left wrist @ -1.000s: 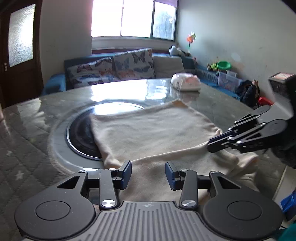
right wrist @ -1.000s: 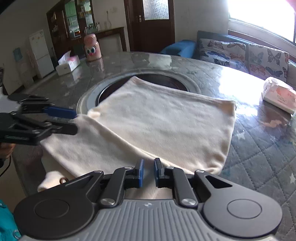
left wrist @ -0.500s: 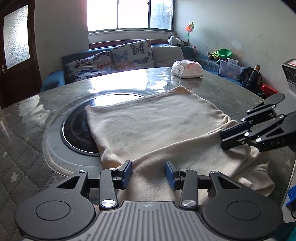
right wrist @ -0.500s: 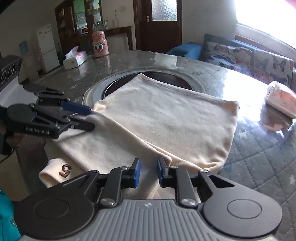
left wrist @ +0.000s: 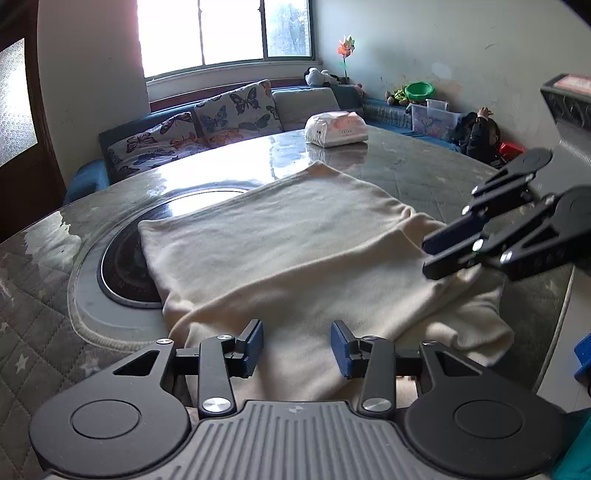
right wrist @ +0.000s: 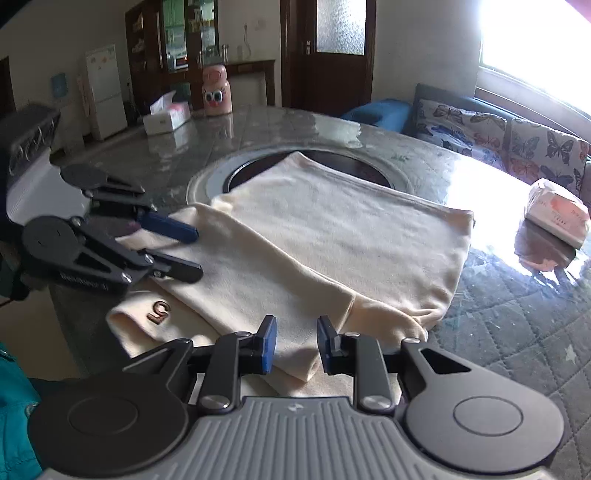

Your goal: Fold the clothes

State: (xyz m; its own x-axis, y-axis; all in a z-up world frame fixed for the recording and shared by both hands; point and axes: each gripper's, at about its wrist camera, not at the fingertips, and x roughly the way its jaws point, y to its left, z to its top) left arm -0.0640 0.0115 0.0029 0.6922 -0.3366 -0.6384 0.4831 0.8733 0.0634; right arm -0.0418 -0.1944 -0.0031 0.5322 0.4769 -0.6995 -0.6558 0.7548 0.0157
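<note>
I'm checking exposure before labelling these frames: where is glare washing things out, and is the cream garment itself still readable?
Left wrist: window blown out, glare streaks the table; cream garment evenly lit, weave readable. Right wrist: window clips white, glare floods the tabletop beside the tissue pack; garment edges clear.

One cream garment (left wrist: 295, 251) on the round table (left wrist: 424, 173), near edge. Two grippers: left gripper (left wrist: 297, 345), right gripper (right wrist: 293, 345). Two tissue packs: soft pack (left wrist: 336, 129) far edge, tissue box (right wrist: 166, 118) far left edge. One pink bottle (right wrist: 217, 90) beside the box.
</note>
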